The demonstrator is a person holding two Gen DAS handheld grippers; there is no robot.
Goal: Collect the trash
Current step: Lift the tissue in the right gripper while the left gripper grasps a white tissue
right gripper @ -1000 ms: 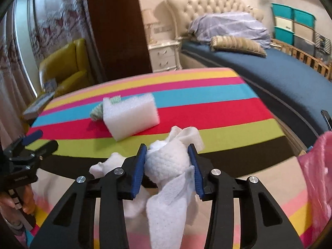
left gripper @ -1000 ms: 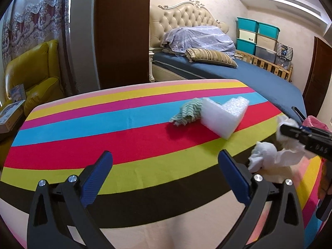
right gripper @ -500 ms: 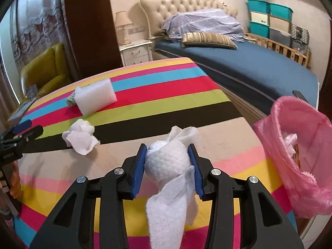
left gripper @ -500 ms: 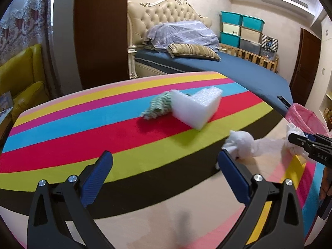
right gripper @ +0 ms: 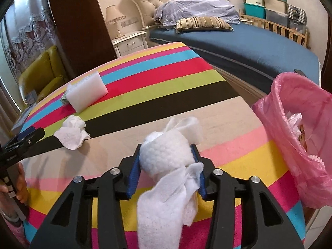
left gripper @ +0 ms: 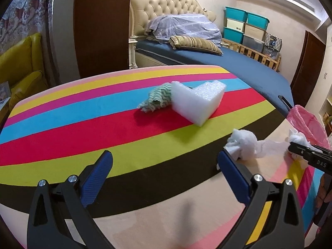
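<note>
My right gripper (right gripper: 166, 157) is shut on a crumpled white paper towel (right gripper: 166, 166), held above the striped tablecloth (right gripper: 145, 95), left of the pink trash bag (right gripper: 298, 141). The bag is open and holds white scraps. A second crumpled tissue (right gripper: 72, 130) lies on the cloth; it also shows in the left wrist view (left gripper: 242, 143). My left gripper (left gripper: 164, 166) is open and empty above the cloth, left of that tissue. A white foam block (left gripper: 197, 101) and a green patterned cloth (left gripper: 155, 99) lie farther back. The right gripper's tip (left gripper: 300, 149) shows at the right edge.
A bed (left gripper: 207, 62) with blue sheet stands behind the table. A yellow armchair (left gripper: 18, 70) is at the left. A white nightstand with a lamp (right gripper: 128, 39) is by the headboard. Storage boxes (left gripper: 244, 29) are stacked at the far wall.
My right gripper has carried the paper towel to the right, away from the other tissue and up beside the pink bag. My left gripper stays open and has shifted only slightly.
</note>
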